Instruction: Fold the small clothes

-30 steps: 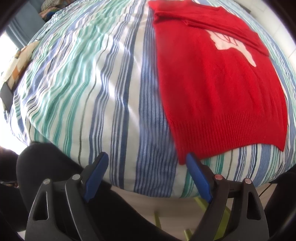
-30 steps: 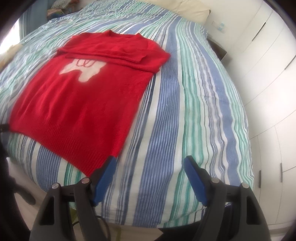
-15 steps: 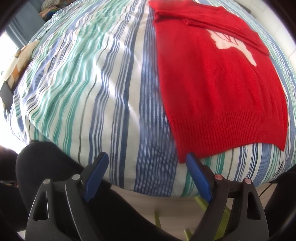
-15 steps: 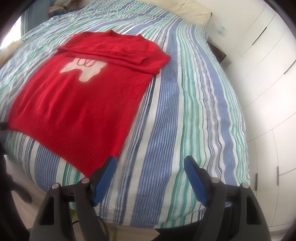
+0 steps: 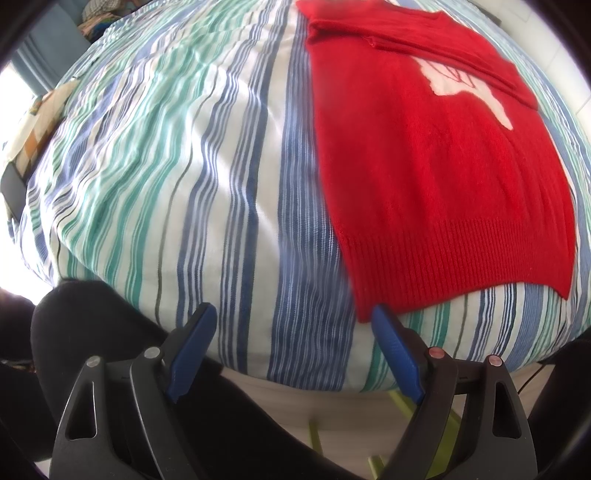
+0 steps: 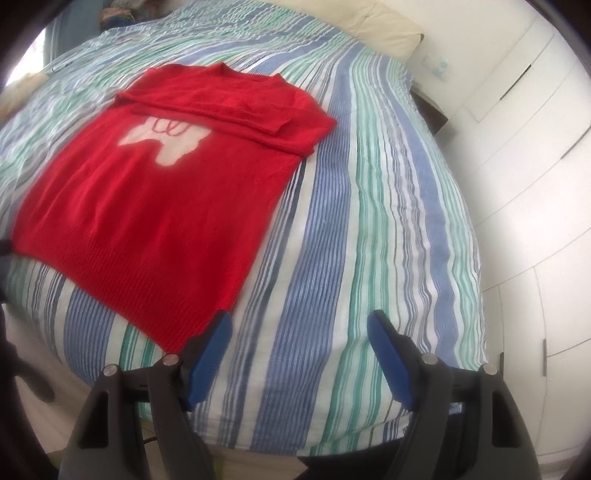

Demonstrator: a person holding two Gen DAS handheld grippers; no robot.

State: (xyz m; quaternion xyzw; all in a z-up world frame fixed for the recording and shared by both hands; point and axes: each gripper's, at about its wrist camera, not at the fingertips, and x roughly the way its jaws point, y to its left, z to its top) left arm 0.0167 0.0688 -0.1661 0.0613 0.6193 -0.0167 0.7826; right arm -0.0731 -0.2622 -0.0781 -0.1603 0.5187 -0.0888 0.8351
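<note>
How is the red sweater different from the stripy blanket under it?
The red sweater is one solid colour with a white picture on its chest; the striped bedcover has blue, green and white stripes. The sweater is small and covers only part of the bed; the bedcover spreads across all of it. The sweater's sleeves are folded across its top; the bedcover lies spread out. Both lie flat.

Home bedroom, striped bed [image 6: 369, 229], pillow [image 6: 384, 29], white wardrobes [image 6: 524, 155]
</note>
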